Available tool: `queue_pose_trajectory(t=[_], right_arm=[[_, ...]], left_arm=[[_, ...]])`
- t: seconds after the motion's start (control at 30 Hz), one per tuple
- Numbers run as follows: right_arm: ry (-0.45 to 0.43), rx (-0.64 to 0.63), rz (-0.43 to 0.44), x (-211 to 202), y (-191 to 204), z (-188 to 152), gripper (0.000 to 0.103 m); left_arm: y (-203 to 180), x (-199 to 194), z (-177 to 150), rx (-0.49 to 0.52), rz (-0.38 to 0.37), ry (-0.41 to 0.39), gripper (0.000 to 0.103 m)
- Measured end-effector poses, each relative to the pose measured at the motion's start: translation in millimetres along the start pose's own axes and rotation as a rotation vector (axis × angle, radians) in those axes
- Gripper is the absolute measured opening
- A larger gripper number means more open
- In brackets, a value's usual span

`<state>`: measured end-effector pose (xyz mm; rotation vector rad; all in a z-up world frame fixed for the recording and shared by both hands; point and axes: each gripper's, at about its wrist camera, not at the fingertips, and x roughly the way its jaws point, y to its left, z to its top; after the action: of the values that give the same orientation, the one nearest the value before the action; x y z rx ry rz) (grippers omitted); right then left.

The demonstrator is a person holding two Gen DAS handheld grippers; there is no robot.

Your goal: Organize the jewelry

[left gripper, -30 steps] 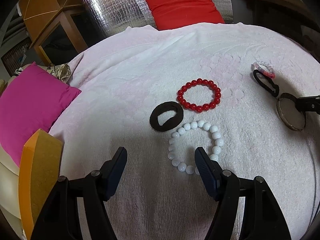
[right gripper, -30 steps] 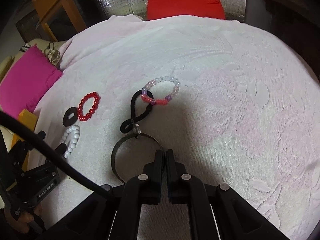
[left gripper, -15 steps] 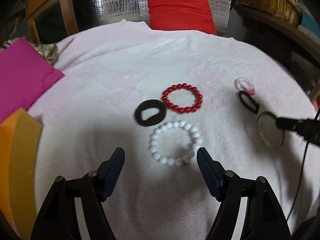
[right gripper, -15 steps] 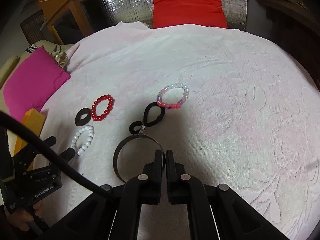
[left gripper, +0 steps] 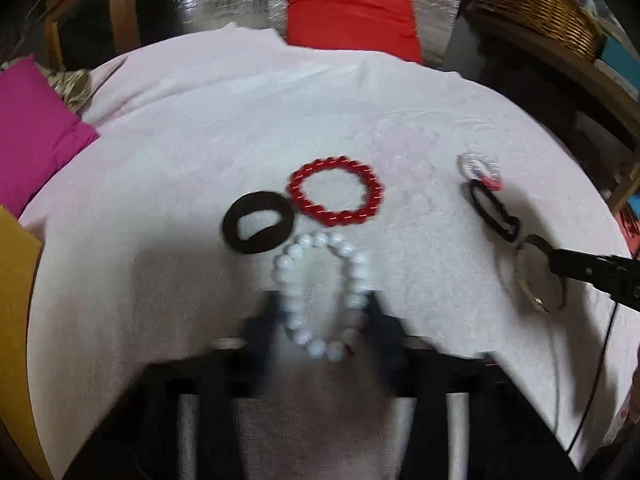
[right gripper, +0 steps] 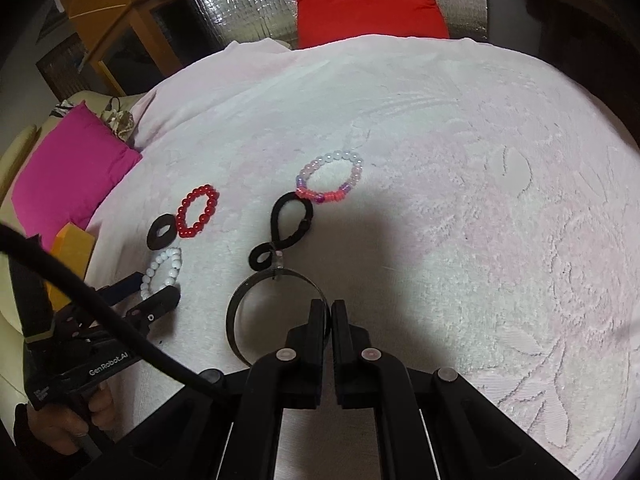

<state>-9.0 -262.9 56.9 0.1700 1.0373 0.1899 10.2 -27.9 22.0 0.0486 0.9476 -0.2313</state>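
Left gripper (left gripper: 320, 312) is straddling the white bracelet (left gripper: 320, 296) on the blanket (left gripper: 200, 152), jaws spread around it; light, slippery beads likely roll, so grip 1 side. Right gripper (right gripper: 330, 312) is pinching the bangle (right gripper: 240, 304)

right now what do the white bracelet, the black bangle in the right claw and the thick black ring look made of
White bracelet: smooth glossy round beads, maybe glass or plastic; highlights on each bead.
Black bangle: a thin rigid band with a sheen, perhaps metal or plastic; it keeps its circle while pinched by the right claw.
Thick black ring: matte and fuzzy, likely fabric elastic.
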Motion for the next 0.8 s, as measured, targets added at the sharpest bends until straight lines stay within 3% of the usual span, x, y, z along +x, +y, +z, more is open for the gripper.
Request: queue_pose_trajectory(t=[0.13,0.37,0.8], right_arm=[[-0.008,-0.006,-0.002,-2,4,-1,0.004],[-0.033,-0.025,0.020,-8,18,1,0.004],[-0.105,-0.080,0.082,-24,69,8,0.004]], left_arm=[[-10,-7,-2,0.068,0.097,-0.023,0.010],[-13,-30,4,0.121,0.215,-0.103,0.010],[13,-74,4,0.106,0.285,-0.206,0.010]])
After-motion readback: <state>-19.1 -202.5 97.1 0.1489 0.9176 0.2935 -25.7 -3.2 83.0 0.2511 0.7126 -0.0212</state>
